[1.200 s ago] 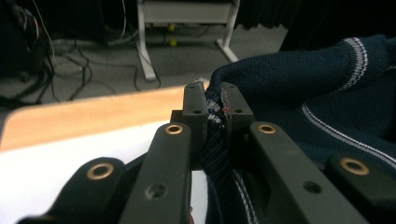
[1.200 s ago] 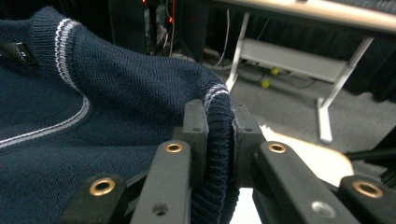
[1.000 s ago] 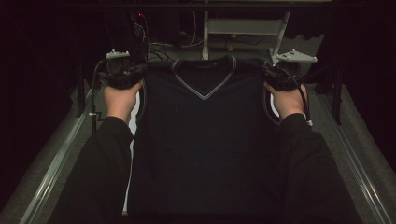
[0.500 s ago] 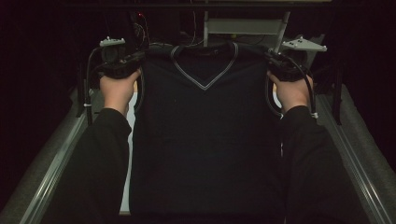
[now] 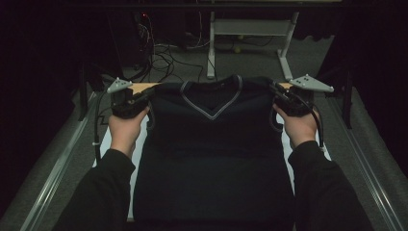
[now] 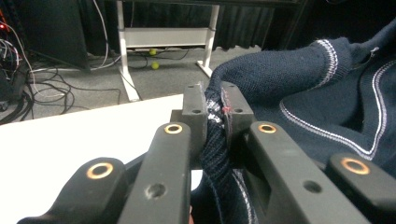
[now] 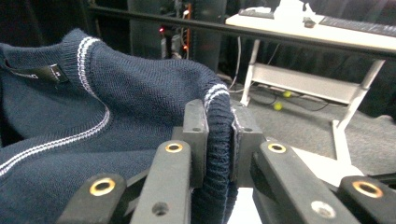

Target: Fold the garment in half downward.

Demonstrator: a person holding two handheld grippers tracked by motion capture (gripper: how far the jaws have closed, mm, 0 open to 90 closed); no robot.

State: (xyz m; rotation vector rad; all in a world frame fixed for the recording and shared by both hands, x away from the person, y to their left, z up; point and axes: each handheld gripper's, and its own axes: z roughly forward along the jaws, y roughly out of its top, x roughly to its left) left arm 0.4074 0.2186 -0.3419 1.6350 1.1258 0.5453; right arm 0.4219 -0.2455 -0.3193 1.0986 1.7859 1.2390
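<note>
From the high view, a navy knitted vest [image 5: 211, 154] is lying flat down the middle of the white desk [image 5: 139, 154], its V-neck with pale striped trim pointing toward six o'clock. The left claw [image 5: 144, 94] is gripping the vest's shoulder at ten o'clock, the right claw [image 5: 279, 91] is gripping the other shoulder at two o'clock, and a grey three-cornered plate is riding on top of each. The person's left hand [image 5: 126, 129] and right hand [image 5: 298, 126] are wrapping around the black handles, dark sleeves coming in from six o'clock.

Over to the left gripper view: the left claw [image 6: 214, 105] is pinching a ribbed, white-striped armhole edge of the vest [image 6: 289, 79], the blocky black jaws pressing a thick fold of knit between them. The smooth white desk [image 6: 70, 140] is spreading out at nine o'clock, and two small yellow-green balls [image 6: 153, 58] are sitting on the grey floor at eleven o'clock.

Now the right gripper view: the right claw [image 7: 218, 116] is clamping a rounded roll of ribbed knit, the vest [image 7: 116, 93] bulging away toward nine o'clock with a dark neck label [image 7: 39, 73] at ten o'clock. A white-legged table [image 7: 317, 56] is standing at two o'clock.
</note>
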